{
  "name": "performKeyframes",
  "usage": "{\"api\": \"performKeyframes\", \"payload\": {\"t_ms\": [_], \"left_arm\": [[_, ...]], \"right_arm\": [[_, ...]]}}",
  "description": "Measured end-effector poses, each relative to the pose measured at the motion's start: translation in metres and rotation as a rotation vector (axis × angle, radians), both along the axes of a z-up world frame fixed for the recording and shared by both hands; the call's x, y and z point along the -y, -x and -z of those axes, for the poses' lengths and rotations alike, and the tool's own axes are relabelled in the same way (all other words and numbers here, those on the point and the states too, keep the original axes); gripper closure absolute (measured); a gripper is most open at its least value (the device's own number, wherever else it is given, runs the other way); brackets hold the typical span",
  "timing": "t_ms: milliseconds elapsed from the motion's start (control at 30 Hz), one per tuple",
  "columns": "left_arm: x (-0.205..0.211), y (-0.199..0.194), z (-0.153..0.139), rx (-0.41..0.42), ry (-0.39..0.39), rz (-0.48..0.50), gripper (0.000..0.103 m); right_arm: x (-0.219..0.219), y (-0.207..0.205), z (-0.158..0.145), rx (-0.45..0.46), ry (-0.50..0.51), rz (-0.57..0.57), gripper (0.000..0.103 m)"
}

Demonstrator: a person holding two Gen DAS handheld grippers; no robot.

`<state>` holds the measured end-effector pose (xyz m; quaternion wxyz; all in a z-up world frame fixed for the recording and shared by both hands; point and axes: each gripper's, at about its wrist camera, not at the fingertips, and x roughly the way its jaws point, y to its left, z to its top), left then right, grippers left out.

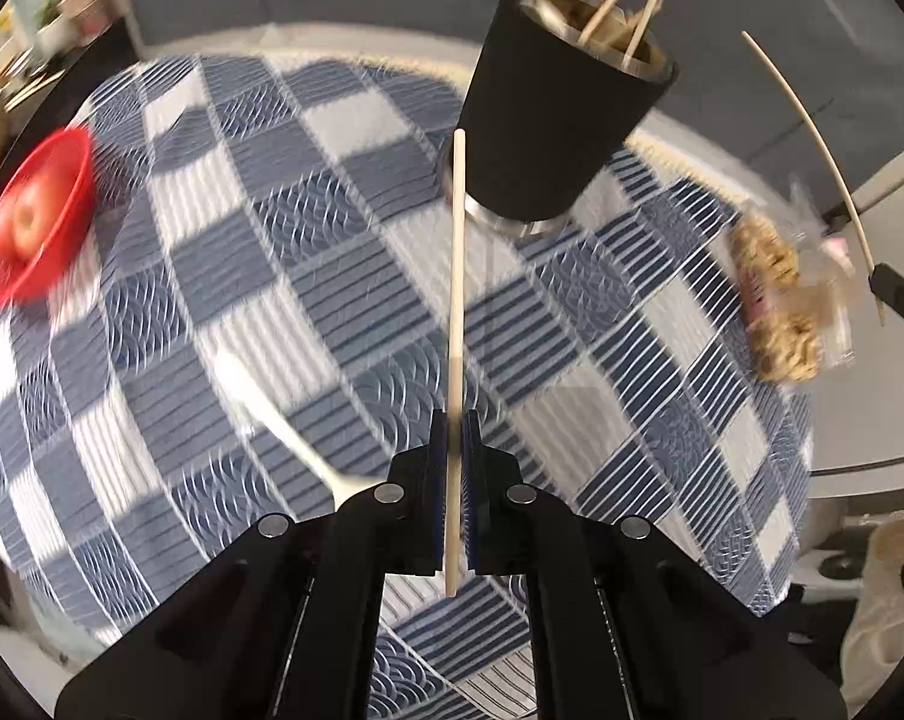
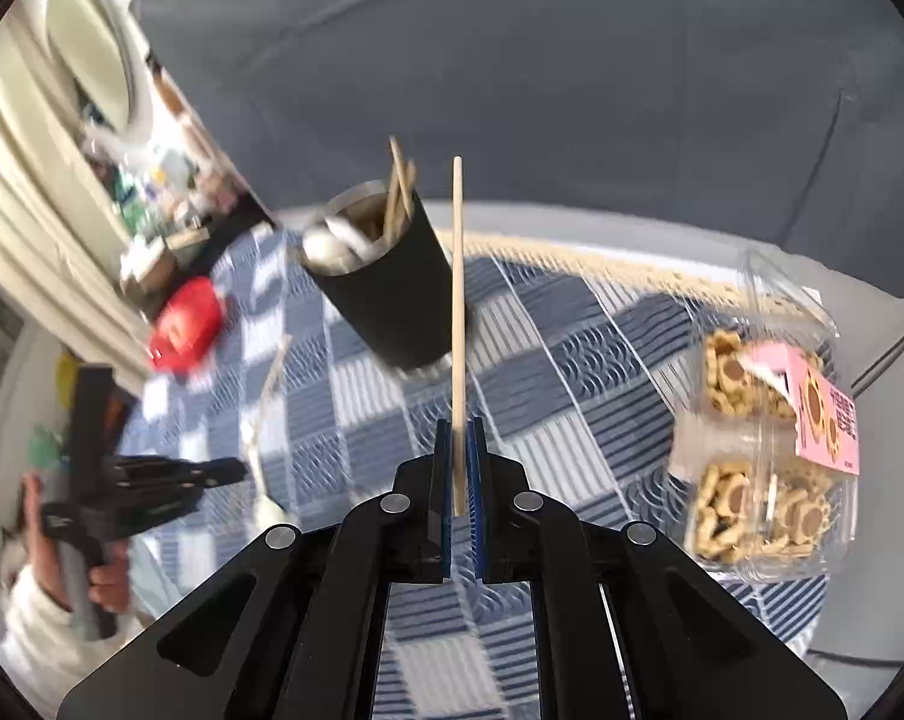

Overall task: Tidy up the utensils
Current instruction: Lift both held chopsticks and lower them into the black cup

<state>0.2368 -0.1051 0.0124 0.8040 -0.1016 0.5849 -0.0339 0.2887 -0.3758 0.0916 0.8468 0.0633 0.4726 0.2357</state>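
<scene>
R gripper point(image 2: 459, 468) clamps chopstick point(image 2: 457, 324) | black cup point(image 2: 392, 294) behind

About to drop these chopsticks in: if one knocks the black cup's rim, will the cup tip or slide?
Tipping looks possible: the black cup is tall, narrows to a small metal base, and already holds chopsticks up high. Sliding seems less likely, since it stands on a woven checked cloth. The chopstick in the left tongs looks thin and light, so a knock is probably gentle.

Red bowl point(image 1: 35, 219) motion-blurred; white spoon point(image 1: 284, 414) smeared, partly hidden
</scene>
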Motion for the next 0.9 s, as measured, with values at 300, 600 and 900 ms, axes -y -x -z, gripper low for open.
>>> {"api": "performKeyframes", "payload": {"t_ms": [300,600,900], "left_arm": [[-0.047,-0.053,-0.037,0.086,-0.049,0.066,0.098],[-0.071,-0.11,-0.077,0.203,-0.004,0.176,0.098],[-0.054,-0.15,-0.1,0.325,0.104,0.292,0.098]], "right_arm": [[-0.029,-0.008,-0.021,-0.033,0.093,0.081,0.098],[-0.061,-0.001,-0.053,-0.034,0.274,0.149,0.098],[-0.093,-0.002,-0.07,-0.101,0.362,0.126,0.098]]}}
